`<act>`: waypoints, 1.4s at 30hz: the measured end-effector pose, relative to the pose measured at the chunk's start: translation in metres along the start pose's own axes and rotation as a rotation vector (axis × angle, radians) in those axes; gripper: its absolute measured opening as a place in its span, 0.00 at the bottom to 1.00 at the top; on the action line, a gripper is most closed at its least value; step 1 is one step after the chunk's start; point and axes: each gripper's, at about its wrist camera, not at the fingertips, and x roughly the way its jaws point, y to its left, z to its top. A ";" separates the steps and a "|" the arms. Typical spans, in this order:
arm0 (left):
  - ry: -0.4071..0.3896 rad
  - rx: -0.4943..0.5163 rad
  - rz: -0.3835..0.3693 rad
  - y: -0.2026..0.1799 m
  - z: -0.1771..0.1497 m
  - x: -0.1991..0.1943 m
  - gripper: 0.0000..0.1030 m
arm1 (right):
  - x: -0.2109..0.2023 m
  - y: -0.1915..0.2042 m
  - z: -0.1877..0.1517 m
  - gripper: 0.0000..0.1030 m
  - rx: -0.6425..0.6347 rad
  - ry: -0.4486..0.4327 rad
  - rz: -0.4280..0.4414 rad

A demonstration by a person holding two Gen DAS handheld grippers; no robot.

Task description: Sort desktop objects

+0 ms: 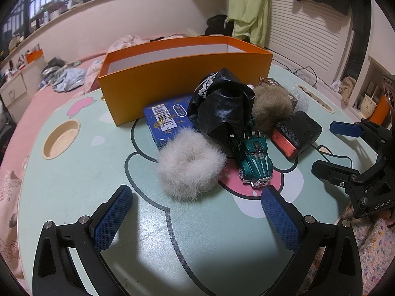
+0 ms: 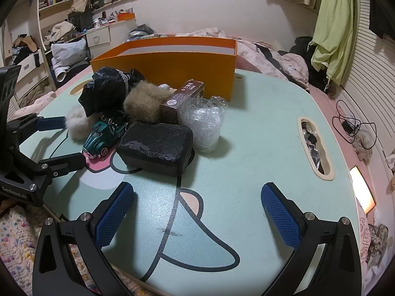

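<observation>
An open orange box [image 1: 185, 74] [image 2: 172, 66] stands at the back of the pale green table [image 1: 74, 172]. In front of it lies a heap: a blue tin [image 1: 167, 120], a crumpled black bag [image 1: 222, 108], a white fluffy ring [image 1: 190, 162], a brown fluffy ring [image 2: 145, 103], a green toy car [image 1: 254, 157], a black block [image 2: 158, 145], a brown carton [image 2: 182, 101] and a clear plastic bundle [image 2: 202, 125]. My left gripper [image 1: 196, 204] is open just short of the white ring. My right gripper [image 2: 197, 190] is open over bare table, short of the black block.
The table [image 2: 259, 123] has a round cup recess [image 1: 61, 139] at the left and a long slot [image 2: 314, 148] at the right. Pink bedding surrounds the table, and a black cable [image 2: 350, 125] lies to the right. Bare tabletop lies right of the heap.
</observation>
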 end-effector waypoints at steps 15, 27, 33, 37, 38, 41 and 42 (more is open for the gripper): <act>-0.058 -0.163 -0.017 0.022 0.049 -0.039 1.00 | -0.008 -0.006 -0.009 1.00 0.010 -0.007 -0.004; 0.080 -0.213 -0.025 0.011 0.164 0.007 1.00 | -0.008 -0.006 -0.008 1.00 0.010 -0.008 -0.004; 0.156 -0.156 0.043 -0.014 0.187 0.054 1.00 | -0.009 -0.006 -0.009 1.00 0.010 -0.009 -0.004; 0.191 -0.158 0.074 -0.022 0.188 0.072 1.00 | -0.010 -0.005 -0.010 1.00 0.010 -0.009 -0.005; 0.196 -0.157 0.077 -0.024 0.187 0.074 1.00 | -0.010 -0.006 -0.010 1.00 0.010 -0.009 -0.005; 0.194 -0.129 0.107 -0.031 0.183 0.077 1.00 | -0.010 -0.006 -0.010 1.00 0.011 -0.009 -0.005; 0.191 -0.120 0.116 -0.033 0.182 0.077 1.00 | -0.012 -0.006 -0.011 1.00 0.011 -0.009 -0.005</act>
